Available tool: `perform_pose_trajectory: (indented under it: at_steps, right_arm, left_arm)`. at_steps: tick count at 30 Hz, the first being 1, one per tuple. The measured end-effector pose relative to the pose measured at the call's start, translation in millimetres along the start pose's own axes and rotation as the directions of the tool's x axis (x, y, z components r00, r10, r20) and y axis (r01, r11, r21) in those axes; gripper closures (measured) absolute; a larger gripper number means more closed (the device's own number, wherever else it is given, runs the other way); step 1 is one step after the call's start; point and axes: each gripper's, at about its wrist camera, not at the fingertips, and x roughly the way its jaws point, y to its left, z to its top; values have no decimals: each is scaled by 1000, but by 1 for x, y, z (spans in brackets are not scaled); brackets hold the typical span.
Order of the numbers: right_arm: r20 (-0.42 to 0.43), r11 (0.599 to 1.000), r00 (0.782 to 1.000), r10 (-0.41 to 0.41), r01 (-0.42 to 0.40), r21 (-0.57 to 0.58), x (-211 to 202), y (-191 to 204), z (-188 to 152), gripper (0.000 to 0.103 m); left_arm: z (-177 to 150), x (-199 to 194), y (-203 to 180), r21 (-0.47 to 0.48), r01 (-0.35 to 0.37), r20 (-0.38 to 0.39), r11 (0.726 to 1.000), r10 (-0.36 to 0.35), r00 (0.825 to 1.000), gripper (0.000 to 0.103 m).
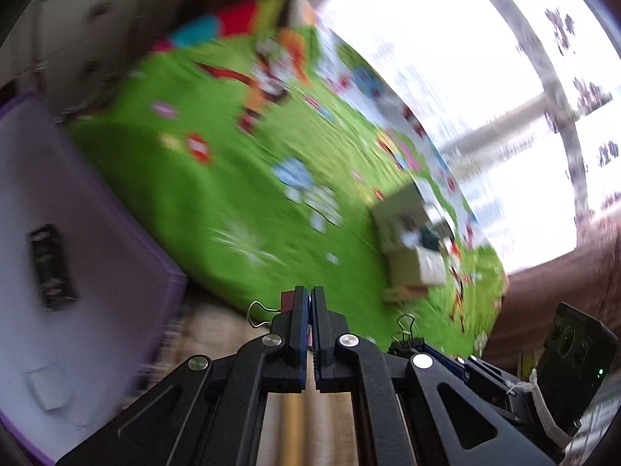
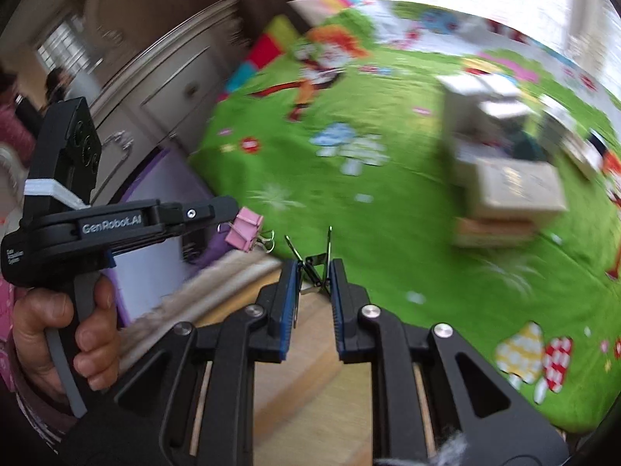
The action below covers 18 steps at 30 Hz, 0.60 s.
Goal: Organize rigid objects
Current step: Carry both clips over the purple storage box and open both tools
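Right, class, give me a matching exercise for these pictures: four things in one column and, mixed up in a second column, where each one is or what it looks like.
Things
1. pink binder clip
2. black binder clip
3. play mat
4. cardboard boxes

Place or look
A. gripped by the right gripper
B. standing on the mat
C. gripped by the left gripper
D. green, with cartoon pictures

Pairs: 1-C, 2-A, 3-D, 4-B
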Motion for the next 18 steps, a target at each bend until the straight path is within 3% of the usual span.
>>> perform_pose_trajectory:
  at_steps: [4,9,18]
  right_arm:
    - [-34,995,999,34,-37,-89,24,51,14,82]
    - [-85,982,994,72,-86,-169,54,104,24,83]
    - [-147,954,984,99,-136,-267,100,166,25,82]
  left_arm:
    - [8,-28,39,-60,-75,72,995,80,994,101]
    - [8,-46,86,-151,-144,106,978,161,981,101]
    - [4,-56,135,-283,-196,93,939,231,969,97]
